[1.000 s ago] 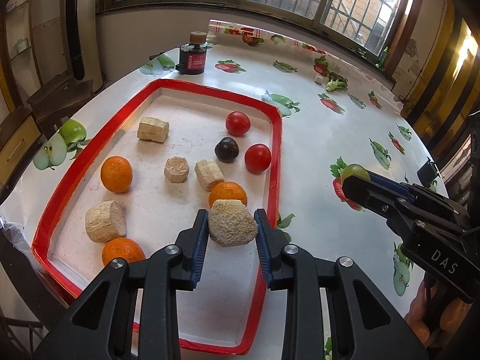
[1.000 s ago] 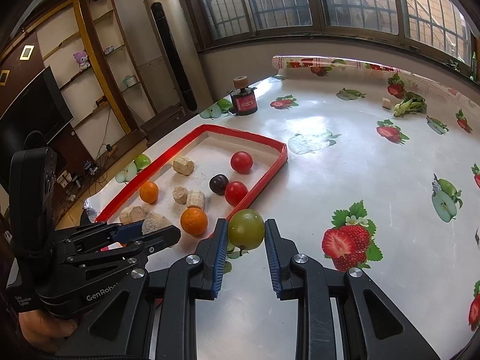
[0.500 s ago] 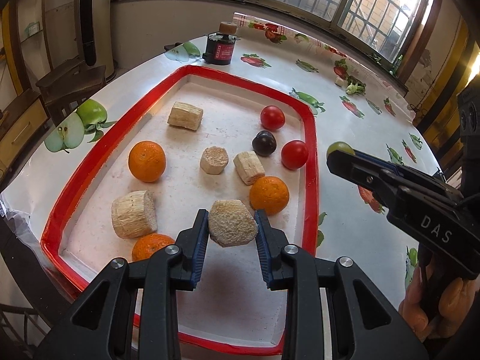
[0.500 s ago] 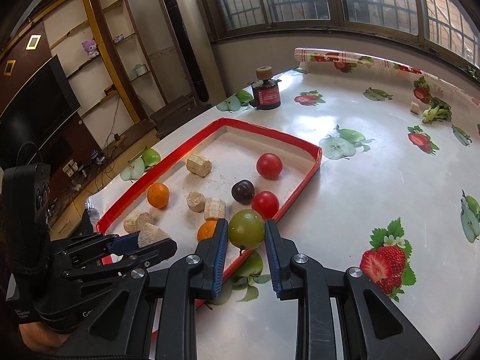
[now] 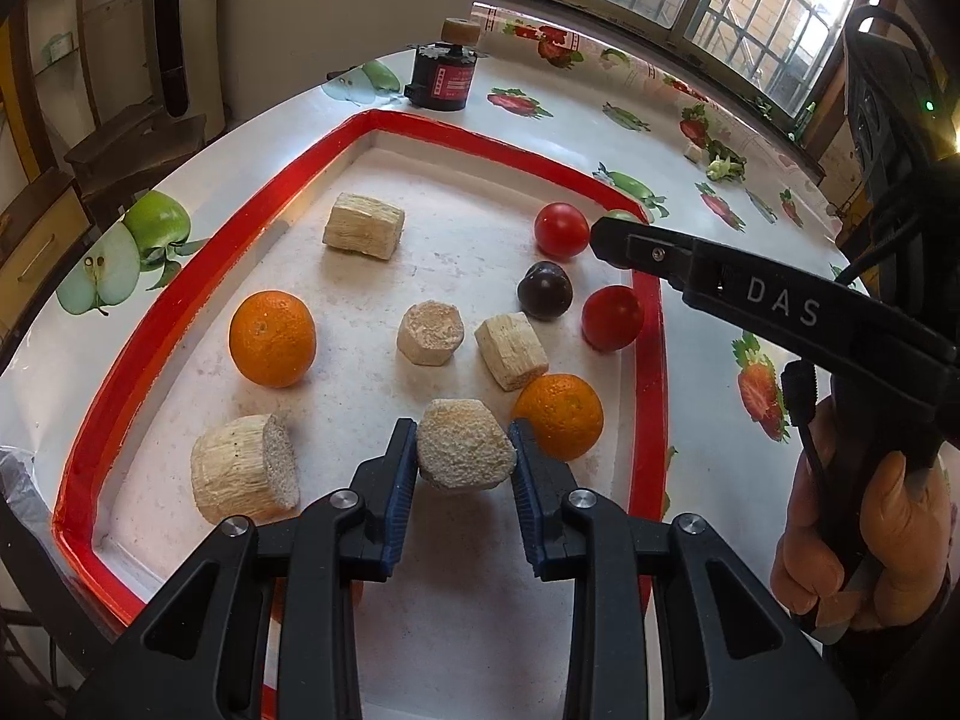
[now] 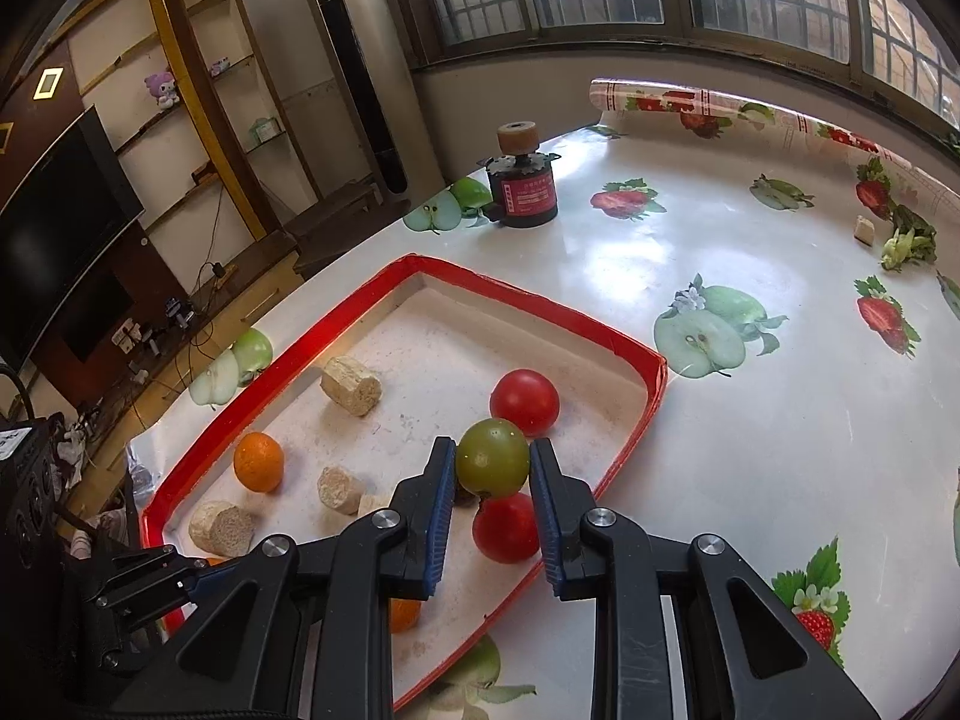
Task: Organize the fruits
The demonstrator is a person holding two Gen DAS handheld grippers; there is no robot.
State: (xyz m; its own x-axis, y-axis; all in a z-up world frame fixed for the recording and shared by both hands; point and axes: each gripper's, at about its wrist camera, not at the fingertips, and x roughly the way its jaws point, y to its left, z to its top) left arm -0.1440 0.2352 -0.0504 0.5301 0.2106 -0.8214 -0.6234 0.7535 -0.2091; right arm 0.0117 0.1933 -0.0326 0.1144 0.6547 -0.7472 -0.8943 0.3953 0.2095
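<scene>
- Fruits lay scattered in the red-rimmed tray (image 5: pixel 651 324): two oranges (image 5: pixel 272 339), two red tomatoes (image 5: pixel 561 230), a dark plum (image 5: pixel 545 298) and several pale cane chunks (image 5: pixel 363 226).
- The left gripper (image 5: pixel 463 456) was clamped on one more cane piece (image 5: pixel 465 452), carried low over the near part of the tray, just beside the nearer orange (image 5: pixel 559 416).
- The right gripper (image 6: pixel 491 483) was closed on a green tomato (image 6: pixel 493 465), poised above the tray's right side, over the two red tomatoes (image 6: pixel 524 402).
- To do the step well, the person probably needed to lower each item until it nearly met the tray floor before opening, since round fruit would likely roll if dropped.
- The green tomato seemed best set in the gap beside the red ones, keeping like with like; a descent straight down risked pressing onto the red tomato (image 6: pixel 506 529) beneath it.
- The cane piece looked best placed near the large chunk (image 5: pixel 245 468), away from the orange, with the flat face down so it sat steady.
- Both sets of fingers should have opened slowly and lifted straight up to avoid nudging neighbours.
</scene>
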